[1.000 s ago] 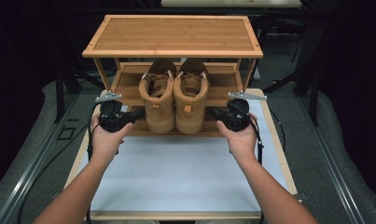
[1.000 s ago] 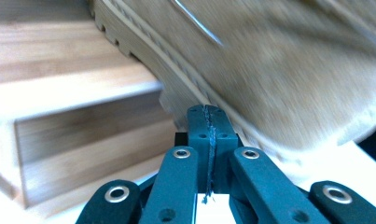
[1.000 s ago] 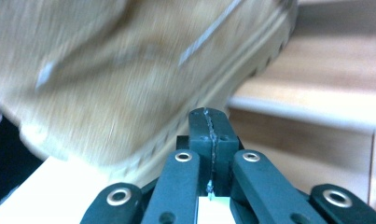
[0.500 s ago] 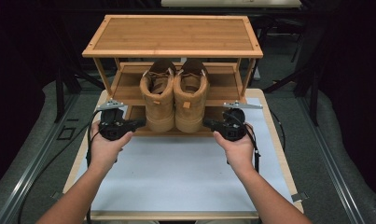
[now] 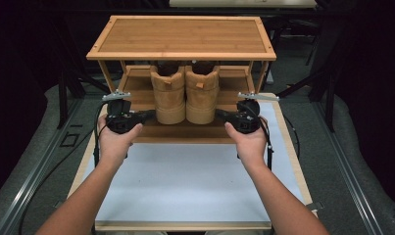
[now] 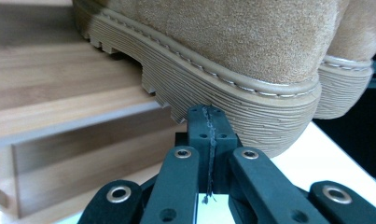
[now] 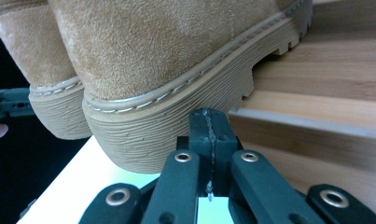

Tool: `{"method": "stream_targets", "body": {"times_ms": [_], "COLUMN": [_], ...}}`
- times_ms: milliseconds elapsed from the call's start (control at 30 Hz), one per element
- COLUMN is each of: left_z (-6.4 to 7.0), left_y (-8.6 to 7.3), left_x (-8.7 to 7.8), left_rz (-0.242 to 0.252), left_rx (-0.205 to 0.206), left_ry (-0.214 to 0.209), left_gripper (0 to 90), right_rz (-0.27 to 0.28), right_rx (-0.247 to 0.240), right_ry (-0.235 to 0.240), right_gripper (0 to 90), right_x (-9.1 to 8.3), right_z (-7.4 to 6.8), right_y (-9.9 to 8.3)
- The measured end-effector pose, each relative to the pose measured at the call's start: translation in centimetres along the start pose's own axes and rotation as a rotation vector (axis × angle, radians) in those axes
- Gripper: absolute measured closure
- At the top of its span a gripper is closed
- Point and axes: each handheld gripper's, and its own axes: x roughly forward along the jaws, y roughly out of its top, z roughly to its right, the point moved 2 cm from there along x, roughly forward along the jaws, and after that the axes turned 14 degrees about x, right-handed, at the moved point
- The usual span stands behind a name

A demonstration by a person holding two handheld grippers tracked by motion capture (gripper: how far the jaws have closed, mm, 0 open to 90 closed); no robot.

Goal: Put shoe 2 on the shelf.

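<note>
Currently Logged: Pair of Boots Pinched Between Two Clenched Grippers at the Shelf Edge

Item 1. Pair of tan suede boots (image 5: 186,93): stood side by side on the lower shelf (image 5: 185,131) of the bamboo shoe rack (image 5: 181,36), heels toward you and overhanging the shelf's front edge, at 12 o'clock from the white table mat (image 5: 185,186).

Item 2. Your left gripper (image 5: 148,115): jaws were clenched together with nothing between them, tips pressed against the ribbed sole of the left boot (image 6: 232,100) near the heel, at 9 o'clock of the pair.

Item 3. Your right gripper (image 5: 220,115): jaws likewise clamped shut on nothing, tips against the heel sole of the right boot (image 7: 167,126), at 3 o'clock of the pair.

Risk notes, as judged:
- You held the pair only by sideways squeeze on the soles. If your pressure was uneven, one boot could have slid past the other and twisted toward 6 o'clock.
- The contact sat low and at the heel end. Lifted from there, the toes could have dropped and caught the shelf, or the tall uppers could have tipped.
- The rubber ribs gave some grip, yet narrow closed tips could have skated off the curved heel.
- With the heels already overhanging, a slip might have sent a boot off the edge onto the mat.
</note>
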Motion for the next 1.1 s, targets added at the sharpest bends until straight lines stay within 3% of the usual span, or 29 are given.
{"method": "stream_targets", "body": {"times_ms": [100, 167, 200, 267, 400, 500, 567, 867, 1100], "left_z": [-0.3, -0.7, -0.9, -1.3, -1.7, -1.8, -1.8, -2.2, -2.4], "left_y": [0.2, 0.4, 0.4, 0.5, 0.5, 0.6, 0.6, 0.4, 0.3], "left_x": [0.8, 1.3, 1.5, 1.7, 2.3, 2.5, 2.6, 2.5, 2.2], "left_rz": [-0.003, -0.003, -0.003, -0.001, 0.004, 0.009, 0.008, 0.003, -0.020], "left_rx": [-0.005, -0.012, -0.017, -0.026, -0.045, -0.053, -0.052, -0.057, -0.048], "left_ry": [0.014, 0.026, 0.033, 0.045, 0.038, 0.043, 0.055, 0.028, 0.038], "left_gripper": [90.0, 90.0, 90.0, 90.0, 90.0, 90.0, 90.0, 90.0, 90.0], "right_rz": [0.012, -0.011, 0.016, 0.004, 0.010, 0.018, 0.018, -0.006, -0.019], "right_rx": [0.013, 0.027, 0.032, 0.026, 0.006, 0.023, 0.029, 0.003, -0.002], "right_ry": [-0.029, -0.020, -0.023, -0.026, -0.050, -0.050, -0.042, -0.047, -0.048], "right_gripper": [90.0, 90.0, 90.0, 90.0, 90.0, 90.0, 90.0, 90.0, 90.0], "right_x": [0.7, 1.1, 1.5, 1.9, 2.7, 3.0, 3.1, 3.0, 2.9], "right_z": [0.5, 0.8, 0.8, 0.7, 0.7, 0.9, 0.9, 1.0, 1.1], "right_y": [0.5, 0.8, 0.8, 1.0, 1.3, 1.5, 1.6, 1.5, 1.5]}}
